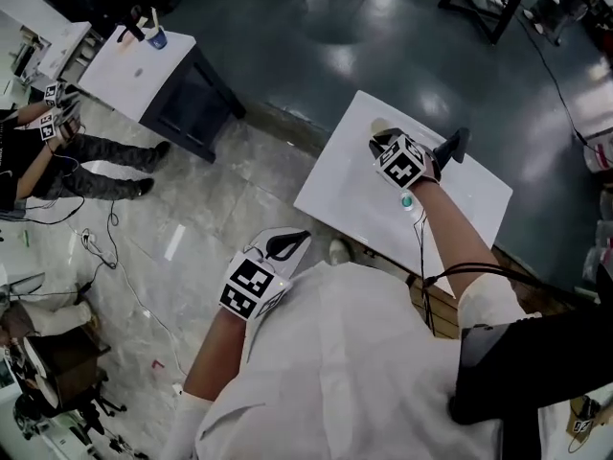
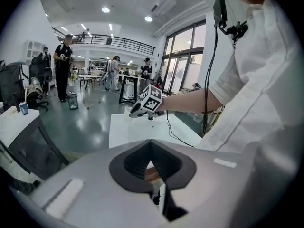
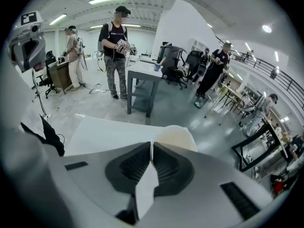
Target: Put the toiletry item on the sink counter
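My right gripper (image 1: 376, 140) is held over a white tabletop (image 1: 335, 195), its jaws pressed together with nothing between them. Just past its tips lies a cream rounded object (image 1: 380, 124), which in the right gripper view (image 3: 152, 145) shows as a pale dome (image 3: 178, 137) behind the jaws. A small teal-and-white item (image 1: 407, 200) rests on the tabletop under my right wrist. My left gripper (image 1: 297, 238) hangs off the table's near edge by my body, shut and empty (image 2: 151, 143). It looks toward the tabletop (image 2: 128, 132) and the right gripper (image 2: 136, 111).
A second white-topped table on a dark base (image 1: 144, 75) stands at the far left with a blue cup (image 1: 158, 38). A person sits on the floor (image 1: 67, 151) beside it. Cables (image 1: 105, 247) trail over the marble floor. A dark table frame (image 1: 484, 8) stands far right. People stand around (image 3: 116, 46).
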`<state>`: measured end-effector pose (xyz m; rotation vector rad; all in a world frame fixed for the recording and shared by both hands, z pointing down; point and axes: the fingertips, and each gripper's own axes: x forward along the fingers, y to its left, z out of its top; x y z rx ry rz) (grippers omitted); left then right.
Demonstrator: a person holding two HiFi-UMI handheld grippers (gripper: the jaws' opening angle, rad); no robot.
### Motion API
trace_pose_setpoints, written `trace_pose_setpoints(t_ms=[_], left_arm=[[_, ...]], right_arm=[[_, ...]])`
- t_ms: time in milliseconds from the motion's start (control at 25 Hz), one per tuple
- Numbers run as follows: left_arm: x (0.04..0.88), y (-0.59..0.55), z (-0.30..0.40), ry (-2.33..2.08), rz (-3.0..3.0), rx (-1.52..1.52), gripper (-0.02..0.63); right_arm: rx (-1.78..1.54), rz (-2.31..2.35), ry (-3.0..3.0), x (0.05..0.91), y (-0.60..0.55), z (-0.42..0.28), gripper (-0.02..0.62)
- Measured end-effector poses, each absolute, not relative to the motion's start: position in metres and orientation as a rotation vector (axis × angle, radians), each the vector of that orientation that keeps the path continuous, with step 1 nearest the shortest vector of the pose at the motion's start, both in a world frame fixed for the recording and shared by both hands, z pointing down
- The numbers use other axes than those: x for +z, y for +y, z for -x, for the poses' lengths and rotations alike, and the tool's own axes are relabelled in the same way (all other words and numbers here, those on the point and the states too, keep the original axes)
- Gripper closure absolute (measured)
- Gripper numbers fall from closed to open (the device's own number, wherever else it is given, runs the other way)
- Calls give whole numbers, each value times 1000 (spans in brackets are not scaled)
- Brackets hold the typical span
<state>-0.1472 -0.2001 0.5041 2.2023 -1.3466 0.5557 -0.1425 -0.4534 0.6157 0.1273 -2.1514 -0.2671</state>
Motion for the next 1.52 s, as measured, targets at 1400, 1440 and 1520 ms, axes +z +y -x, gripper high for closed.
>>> trace_pose_setpoints(t_ms=[1400, 1440, 1520], left_arm=[[523, -208, 182, -1417, -2065, 557, 600], [519, -205, 181, -1417, -2072, 557, 600], [513, -199, 180, -1411, -2087, 558, 600]], right_arm=[[-232, -172, -2186, 626, -514, 183, 502], [-235, -187, -2205, 618, -511, 182, 502], [-227, -219, -2239, 602, -503, 178, 502]])
